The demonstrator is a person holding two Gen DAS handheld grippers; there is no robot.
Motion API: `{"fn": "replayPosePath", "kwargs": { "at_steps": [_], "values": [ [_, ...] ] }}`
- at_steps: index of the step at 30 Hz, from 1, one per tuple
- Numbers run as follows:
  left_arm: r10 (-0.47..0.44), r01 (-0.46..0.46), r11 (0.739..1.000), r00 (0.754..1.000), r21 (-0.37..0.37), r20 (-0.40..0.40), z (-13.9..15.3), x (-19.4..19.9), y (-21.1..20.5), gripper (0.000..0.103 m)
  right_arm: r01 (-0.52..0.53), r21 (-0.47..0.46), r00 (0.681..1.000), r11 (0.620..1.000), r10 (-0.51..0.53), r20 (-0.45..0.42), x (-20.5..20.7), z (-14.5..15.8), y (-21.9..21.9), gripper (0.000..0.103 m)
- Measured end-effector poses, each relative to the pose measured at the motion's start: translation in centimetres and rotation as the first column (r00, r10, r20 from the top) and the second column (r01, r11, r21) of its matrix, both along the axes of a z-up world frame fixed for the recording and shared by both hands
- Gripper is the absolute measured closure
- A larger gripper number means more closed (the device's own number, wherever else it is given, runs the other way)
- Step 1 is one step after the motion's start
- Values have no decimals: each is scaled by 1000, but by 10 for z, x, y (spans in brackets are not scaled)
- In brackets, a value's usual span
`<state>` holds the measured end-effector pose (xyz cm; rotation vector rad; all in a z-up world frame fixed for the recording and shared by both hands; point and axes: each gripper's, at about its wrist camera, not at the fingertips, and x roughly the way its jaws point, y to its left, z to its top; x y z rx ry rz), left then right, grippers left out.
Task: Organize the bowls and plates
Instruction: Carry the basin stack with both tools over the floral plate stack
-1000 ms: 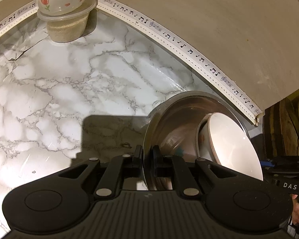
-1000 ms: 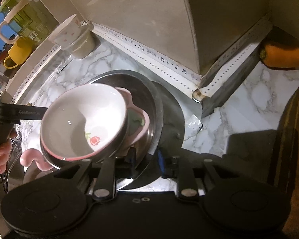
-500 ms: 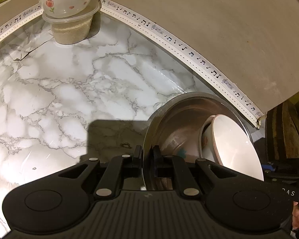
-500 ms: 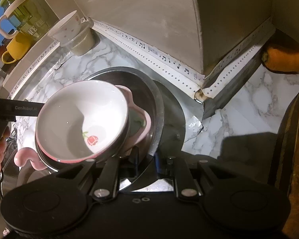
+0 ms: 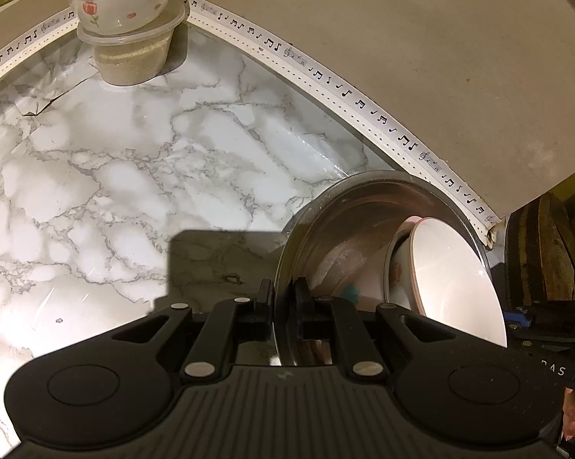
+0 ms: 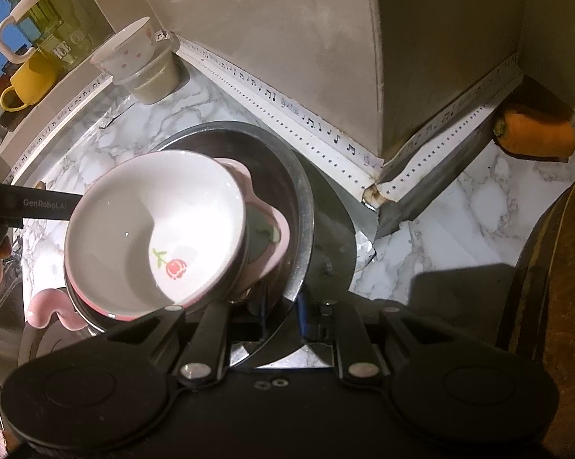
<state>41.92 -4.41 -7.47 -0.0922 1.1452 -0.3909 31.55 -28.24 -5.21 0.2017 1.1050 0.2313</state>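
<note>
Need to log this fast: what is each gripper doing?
Left gripper: shut on the steel bowl rim.
Right gripper: shut on the same rim.

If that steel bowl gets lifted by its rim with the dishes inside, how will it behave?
The steel bowl looks stiff and thin-walled, but probably heavy with the white bowl and pink dish inside. Its polished rim may be slippery between the tongs. The dishes already sit tilted, so they could slide or clink; they look breakable.
</note>
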Motion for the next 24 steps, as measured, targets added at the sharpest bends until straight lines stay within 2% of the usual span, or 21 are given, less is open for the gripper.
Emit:
{"fn": "replayPosePath", "kwargs": {
  "at_steps": [12,24],
  "values": [
    [4,-4,1000,1000,3,14,15,0,0,94,0,0,1000,1000,0,7,-1,8,0,87],
    [51,-50,998,998,-22,42,54,-16,20,94,-42,-27,997,999,43,56,-6,44,9,87]
  ]
}}
